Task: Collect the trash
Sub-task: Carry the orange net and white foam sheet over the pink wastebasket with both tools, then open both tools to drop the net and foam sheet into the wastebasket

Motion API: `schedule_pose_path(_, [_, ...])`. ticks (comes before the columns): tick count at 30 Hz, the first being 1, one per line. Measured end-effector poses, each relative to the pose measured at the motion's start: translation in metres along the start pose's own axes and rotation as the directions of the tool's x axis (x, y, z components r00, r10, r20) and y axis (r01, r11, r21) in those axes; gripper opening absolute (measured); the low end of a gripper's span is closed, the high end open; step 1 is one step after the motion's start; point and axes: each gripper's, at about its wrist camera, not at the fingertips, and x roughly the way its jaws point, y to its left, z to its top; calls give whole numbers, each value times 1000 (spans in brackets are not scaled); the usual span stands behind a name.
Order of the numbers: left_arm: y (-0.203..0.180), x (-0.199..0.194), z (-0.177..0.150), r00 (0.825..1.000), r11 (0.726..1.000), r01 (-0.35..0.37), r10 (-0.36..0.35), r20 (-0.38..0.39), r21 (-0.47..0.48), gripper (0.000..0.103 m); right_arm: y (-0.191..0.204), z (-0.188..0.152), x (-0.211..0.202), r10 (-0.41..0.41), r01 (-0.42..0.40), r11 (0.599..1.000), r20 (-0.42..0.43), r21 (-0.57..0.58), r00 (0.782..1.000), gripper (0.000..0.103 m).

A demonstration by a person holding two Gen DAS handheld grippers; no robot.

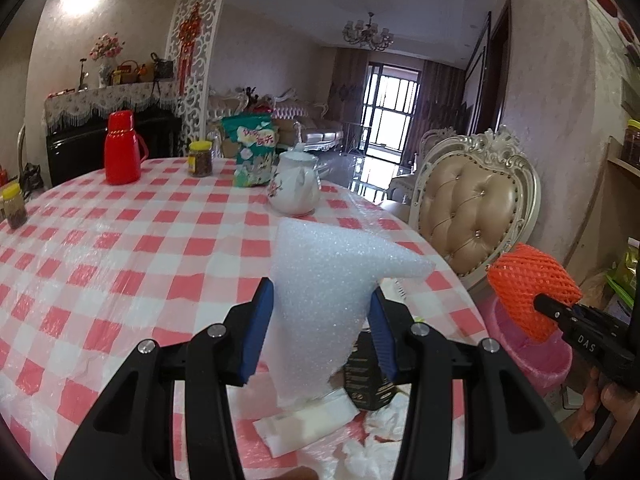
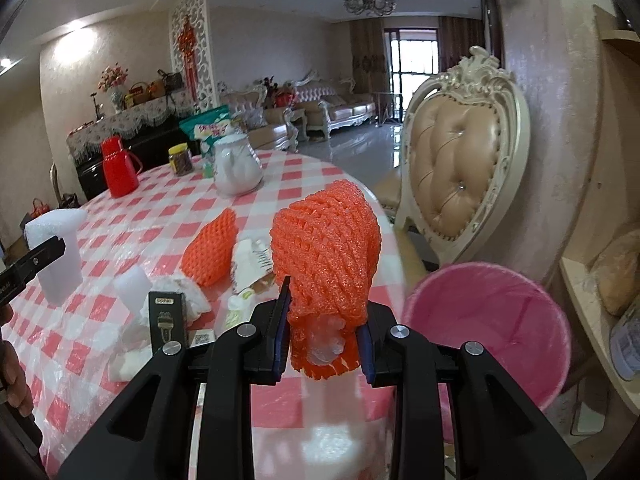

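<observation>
My left gripper (image 1: 320, 286) is shut on a white foam piece (image 1: 320, 256), held above the red-checked table (image 1: 120, 248). In the right wrist view the same foam (image 2: 56, 236) shows at the far left. My right gripper (image 2: 325, 304) is shut on an orange foam net (image 2: 324, 240), lifted over the table's right edge, beside a pink trash bin (image 2: 480, 270). On the table lie a second orange net (image 2: 210, 250), a black box (image 2: 166, 320), a small white foam block (image 2: 132, 284) and crumpled white wrappers (image 2: 248, 264).
At the table's far side stand a red thermos (image 1: 120, 148), a yellow-lidded jar (image 1: 200, 158), a green bag (image 1: 254, 152) and a white teapot (image 1: 294, 188). A padded chair (image 1: 472, 208) stands behind the bin. Wooden shelves (image 2: 600, 280) flank the bin at the right.
</observation>
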Motion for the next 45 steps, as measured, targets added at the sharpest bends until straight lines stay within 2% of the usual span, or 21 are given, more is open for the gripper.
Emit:
schedule_pose_path(9, [-43,-5,14,998,997,50,-52,20,65,45,-38,0,-16,-48,46,998,36,44,998,28])
schedule_pose_path(15, [-83,4,15,995,989,101,-102,4,106,45,-72,-7,-19,-91,88,993,36,76,995,28])
schedule_pose_path(22, [-140,27,11,980,968,199,-196,-39,151,45,-120,-17,-20,-150,146,981,22,125,988,28])
schedule_pose_path(26, [-175,43,5,964,951,264,-255,-74,164,45,-142,-24,-22,-178,174,974,15,145,984,28])
schedule_pose_path(34, [-251,85,-12,916,908,386,-357,-180,162,46,-182,-42,-9,-189,192,966,-31,174,981,28])
schedule_pose_path(40, [-287,113,-29,885,892,432,-391,-254,133,47,-193,-52,4,-182,190,967,-64,170,981,29])
schedule_pose_path(45, [-301,131,-37,864,884,454,-407,-296,108,47,-197,-56,14,-161,173,971,-82,167,984,30])
